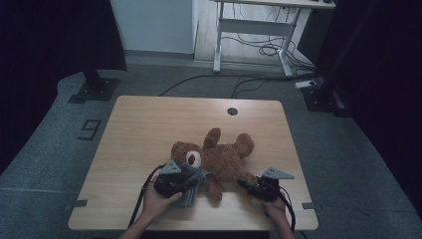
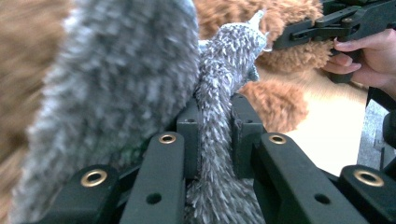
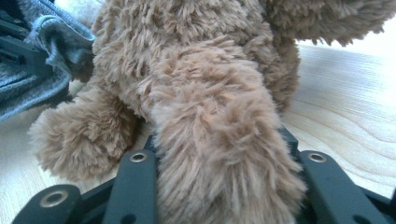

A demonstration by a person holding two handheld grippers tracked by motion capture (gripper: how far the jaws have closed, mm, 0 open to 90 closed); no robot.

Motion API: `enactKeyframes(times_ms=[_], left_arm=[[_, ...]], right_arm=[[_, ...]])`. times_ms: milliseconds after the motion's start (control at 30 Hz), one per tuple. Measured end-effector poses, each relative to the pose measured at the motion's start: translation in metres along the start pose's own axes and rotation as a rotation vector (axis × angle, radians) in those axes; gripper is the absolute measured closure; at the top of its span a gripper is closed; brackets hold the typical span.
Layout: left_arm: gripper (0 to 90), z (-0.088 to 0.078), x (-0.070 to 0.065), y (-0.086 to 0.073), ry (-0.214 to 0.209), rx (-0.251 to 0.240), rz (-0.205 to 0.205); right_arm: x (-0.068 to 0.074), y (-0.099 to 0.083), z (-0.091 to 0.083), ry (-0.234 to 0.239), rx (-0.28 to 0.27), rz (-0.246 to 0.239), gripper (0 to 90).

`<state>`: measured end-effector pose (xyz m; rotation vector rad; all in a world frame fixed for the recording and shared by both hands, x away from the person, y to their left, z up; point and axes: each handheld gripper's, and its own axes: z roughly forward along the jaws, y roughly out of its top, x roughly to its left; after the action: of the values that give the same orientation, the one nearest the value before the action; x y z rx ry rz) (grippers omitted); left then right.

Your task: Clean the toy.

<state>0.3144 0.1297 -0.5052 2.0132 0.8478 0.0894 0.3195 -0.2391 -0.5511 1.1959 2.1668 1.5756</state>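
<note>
Lying on its back near the middle of the wooden table (image 1: 139, 124), somewhat toward the near edge, is a brown teddy bear (image 1: 221, 157) — head toward the left, two limbs raised toward the far edge, pale muzzle facing up. A grey scarf (image 1: 195, 180) wraps the bear's neck and trails toward the near edge. The left gripper (image 1: 185, 185), held in the person's left hand (image 1: 158, 201), sits just beside the bear's head near the near edge; in the left gripper view its two black jaws are pressed onto a strip of the grey scarf (image 2: 215, 140), pinching the fuzzy fabric between the pads. The right gripper (image 1: 247, 185), held in the right hand (image 1: 275, 206), rests close to the near right corner at the bear's lower end. In the right gripper view a brown limb (image 3: 219, 158) of the bear fills the gap between its jaws, which clamp it on both sides, fur bulging over the pads — the bear's body (image 3: 187, 51) rises behind, with grain of the bare table (image 3: 345, 116) to one side. The left gripper view also catches the right hand (image 2: 369, 58) and its gripper against the bear's fur, farther off. Grey floor and a white desk frame with cables lie beyond the table's far edge.
</note>
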Motion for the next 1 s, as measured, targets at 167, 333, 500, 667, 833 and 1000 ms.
enactKeyframes(times_ms=[167,333,500,667,833,1000], left_arm=[[77.4,-0.014,0.014,-0.007,0.029,-0.016,-0.029],[77.5,-0.031,0.029,-0.013,0.065,-0.034,-0.06],[77.5,-0.048,0.046,-0.016,0.114,-0.071,-0.108],[77.5,-0.054,0.053,-0.014,0.134,-0.093,-0.124],[77.5,-0.056,0.044,0.008,0.134,-0.131,-0.082],[77.4,-0.051,0.038,0.047,0.137,-0.147,-0.023]], right_arm=[[0.001,0.0,0.0,0.002,0.0,-0.005,57.5],[0.001,0.0,0.0,0.002,0.0,-0.006,57.5],[0.001,0.0,0.0,0.002,0.0,-0.006,57.5],[0.001,0.0,0.0,0.002,0.001,-0.006,57.5],[0.0,0.0,0.0,0.002,-0.001,-0.002,57.5],[0.0,0.0,0.0,0.001,0.001,-0.004,57.5]])
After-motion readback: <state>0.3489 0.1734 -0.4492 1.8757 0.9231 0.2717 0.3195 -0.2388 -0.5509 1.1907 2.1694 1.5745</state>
